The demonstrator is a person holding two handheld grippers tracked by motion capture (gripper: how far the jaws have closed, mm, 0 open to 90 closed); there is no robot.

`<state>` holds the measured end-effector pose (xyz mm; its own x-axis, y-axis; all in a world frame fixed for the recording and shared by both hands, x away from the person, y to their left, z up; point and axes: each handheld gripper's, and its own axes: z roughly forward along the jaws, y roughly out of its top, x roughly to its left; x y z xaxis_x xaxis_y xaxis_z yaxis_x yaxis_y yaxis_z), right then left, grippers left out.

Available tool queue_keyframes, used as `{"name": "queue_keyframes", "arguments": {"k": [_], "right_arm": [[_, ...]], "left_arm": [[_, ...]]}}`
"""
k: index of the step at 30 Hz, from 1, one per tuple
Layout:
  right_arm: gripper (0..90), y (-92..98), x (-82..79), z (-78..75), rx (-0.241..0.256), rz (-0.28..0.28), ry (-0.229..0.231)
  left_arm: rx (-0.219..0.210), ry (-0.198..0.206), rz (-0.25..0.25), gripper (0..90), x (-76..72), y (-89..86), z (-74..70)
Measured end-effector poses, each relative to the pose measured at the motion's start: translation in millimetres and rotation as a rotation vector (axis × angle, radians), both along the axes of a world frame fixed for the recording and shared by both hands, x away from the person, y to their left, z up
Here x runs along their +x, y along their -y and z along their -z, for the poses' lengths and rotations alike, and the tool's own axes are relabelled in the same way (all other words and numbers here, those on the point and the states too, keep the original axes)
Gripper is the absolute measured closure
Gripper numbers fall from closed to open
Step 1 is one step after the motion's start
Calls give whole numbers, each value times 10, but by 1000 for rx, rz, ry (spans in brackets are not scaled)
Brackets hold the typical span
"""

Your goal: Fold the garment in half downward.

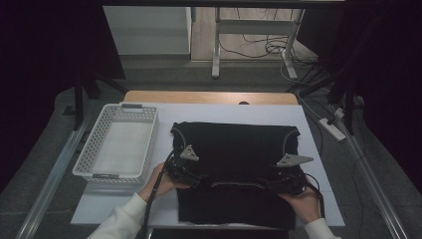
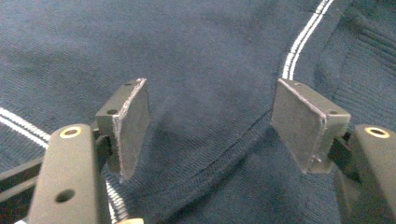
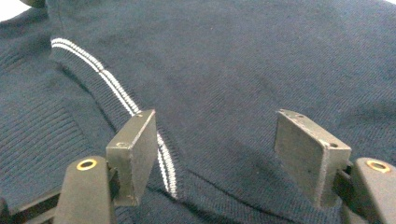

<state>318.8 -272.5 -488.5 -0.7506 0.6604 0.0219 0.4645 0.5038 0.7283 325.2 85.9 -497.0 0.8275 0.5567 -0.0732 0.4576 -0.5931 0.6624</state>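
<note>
A dark knitted garment [image 1: 234,169] lay flat on the white sheet [image 1: 313,149] that covered the table, a little right of the middle and close to the person's edge. In the high view it looked black; in both gripper views it showed as dark navy knit with thin white double stripes [image 3: 112,88] and a ribbed part beside them.

The left gripper [image 1: 191,175] rested at the garment's left side, held by the left hand [image 1: 159,181], whose white sleeve [image 1: 122,219] came in from the bottom. In the left gripper view its jaws stood wide apart, one metal pad [image 2: 128,123] on each side, and the knit lay between them with a soft fold running across — nothing was pinched. A white double stripe [image 2: 303,37] passed just above the pad at the right.

The right gripper [image 1: 288,181] sat at the garment's right side, held by the right hand [image 1: 303,201]. In the right gripper view its jaws were also spread wide, low over the fabric, and the striped line ran down behind the pad [image 3: 135,156] at the left. The pads gripped no cloth.

A curved light trim line [image 1: 239,184] on the garment lay between the two grippers in the high view.

A white perforated basket [image 1: 92,149] stood to the left of the garment, just beside it on the sheet — I could not tell whether they touched.
</note>
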Motion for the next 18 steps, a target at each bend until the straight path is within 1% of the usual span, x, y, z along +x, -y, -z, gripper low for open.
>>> {"name": "queue_keyframes", "arguments": {"k": [10, 14, 18], "right_arm": [[299, -58, -96, 42, -41, -31, -9], [300, -66, -129, 56, -56, -34, -17], [301, -68, -152, 93, -81, -38, -27]], "left_arm": [[9, -10, 14, 294, -36, 42, 55], [4, -24, 15, 296, -71, 52, 77], [11, -35, 8, 301, -89, 52, 120]]}}
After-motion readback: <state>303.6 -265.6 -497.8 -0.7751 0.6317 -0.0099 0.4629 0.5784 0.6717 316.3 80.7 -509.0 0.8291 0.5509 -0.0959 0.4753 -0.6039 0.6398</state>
